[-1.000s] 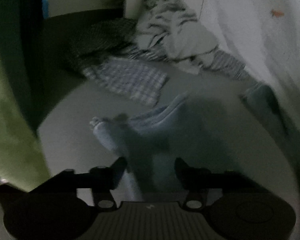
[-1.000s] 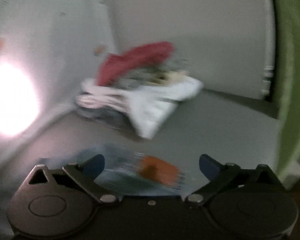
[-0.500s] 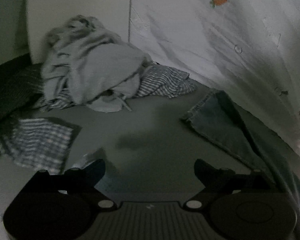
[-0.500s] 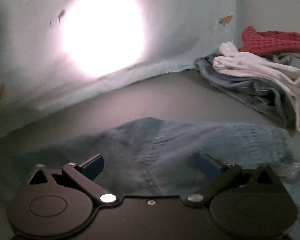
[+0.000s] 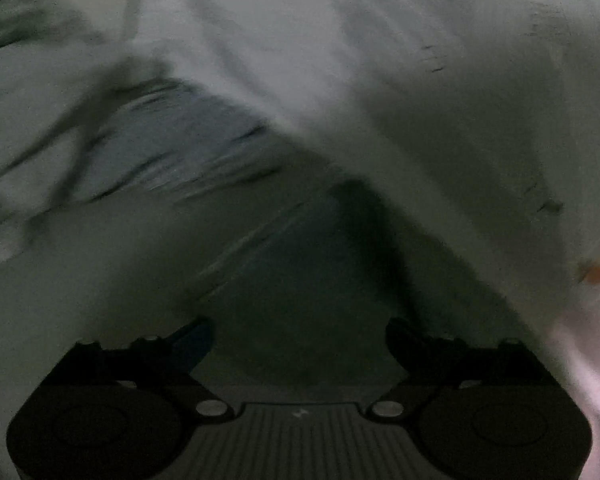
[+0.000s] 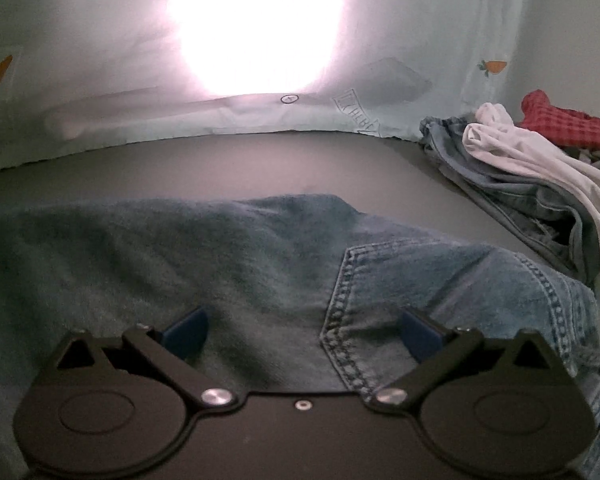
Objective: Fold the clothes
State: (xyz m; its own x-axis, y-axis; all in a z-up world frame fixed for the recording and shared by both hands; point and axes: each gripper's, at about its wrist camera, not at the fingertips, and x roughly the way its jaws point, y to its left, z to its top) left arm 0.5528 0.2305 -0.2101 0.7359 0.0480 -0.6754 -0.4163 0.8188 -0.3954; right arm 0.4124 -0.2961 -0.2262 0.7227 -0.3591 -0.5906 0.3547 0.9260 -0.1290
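A pair of blue jeans [image 6: 260, 272] lies spread on the grey table [image 6: 220, 168], its stitched pocket seam right in front of my right gripper [image 6: 302, 330]. That gripper is open and empty, just above the denim. My left gripper [image 5: 298, 340] is open and empty over a dark, blurred jeans leg [image 5: 292, 280]. The left wrist view is smeared by motion.
A pile of clothes [image 6: 532, 176] with white, denim and red pieces sits at the right. A pale curtain [image 6: 400, 40] with carrot prints and a bright glare hangs behind the table. A blurred striped garment [image 5: 160, 148] lies at the left, with the curtain [image 5: 420, 80] close ahead.
My left gripper has swung right and closer to the jeans leg and curtain. My right gripper has moved in lower over the jeans, so the pocket seam now fills the front.
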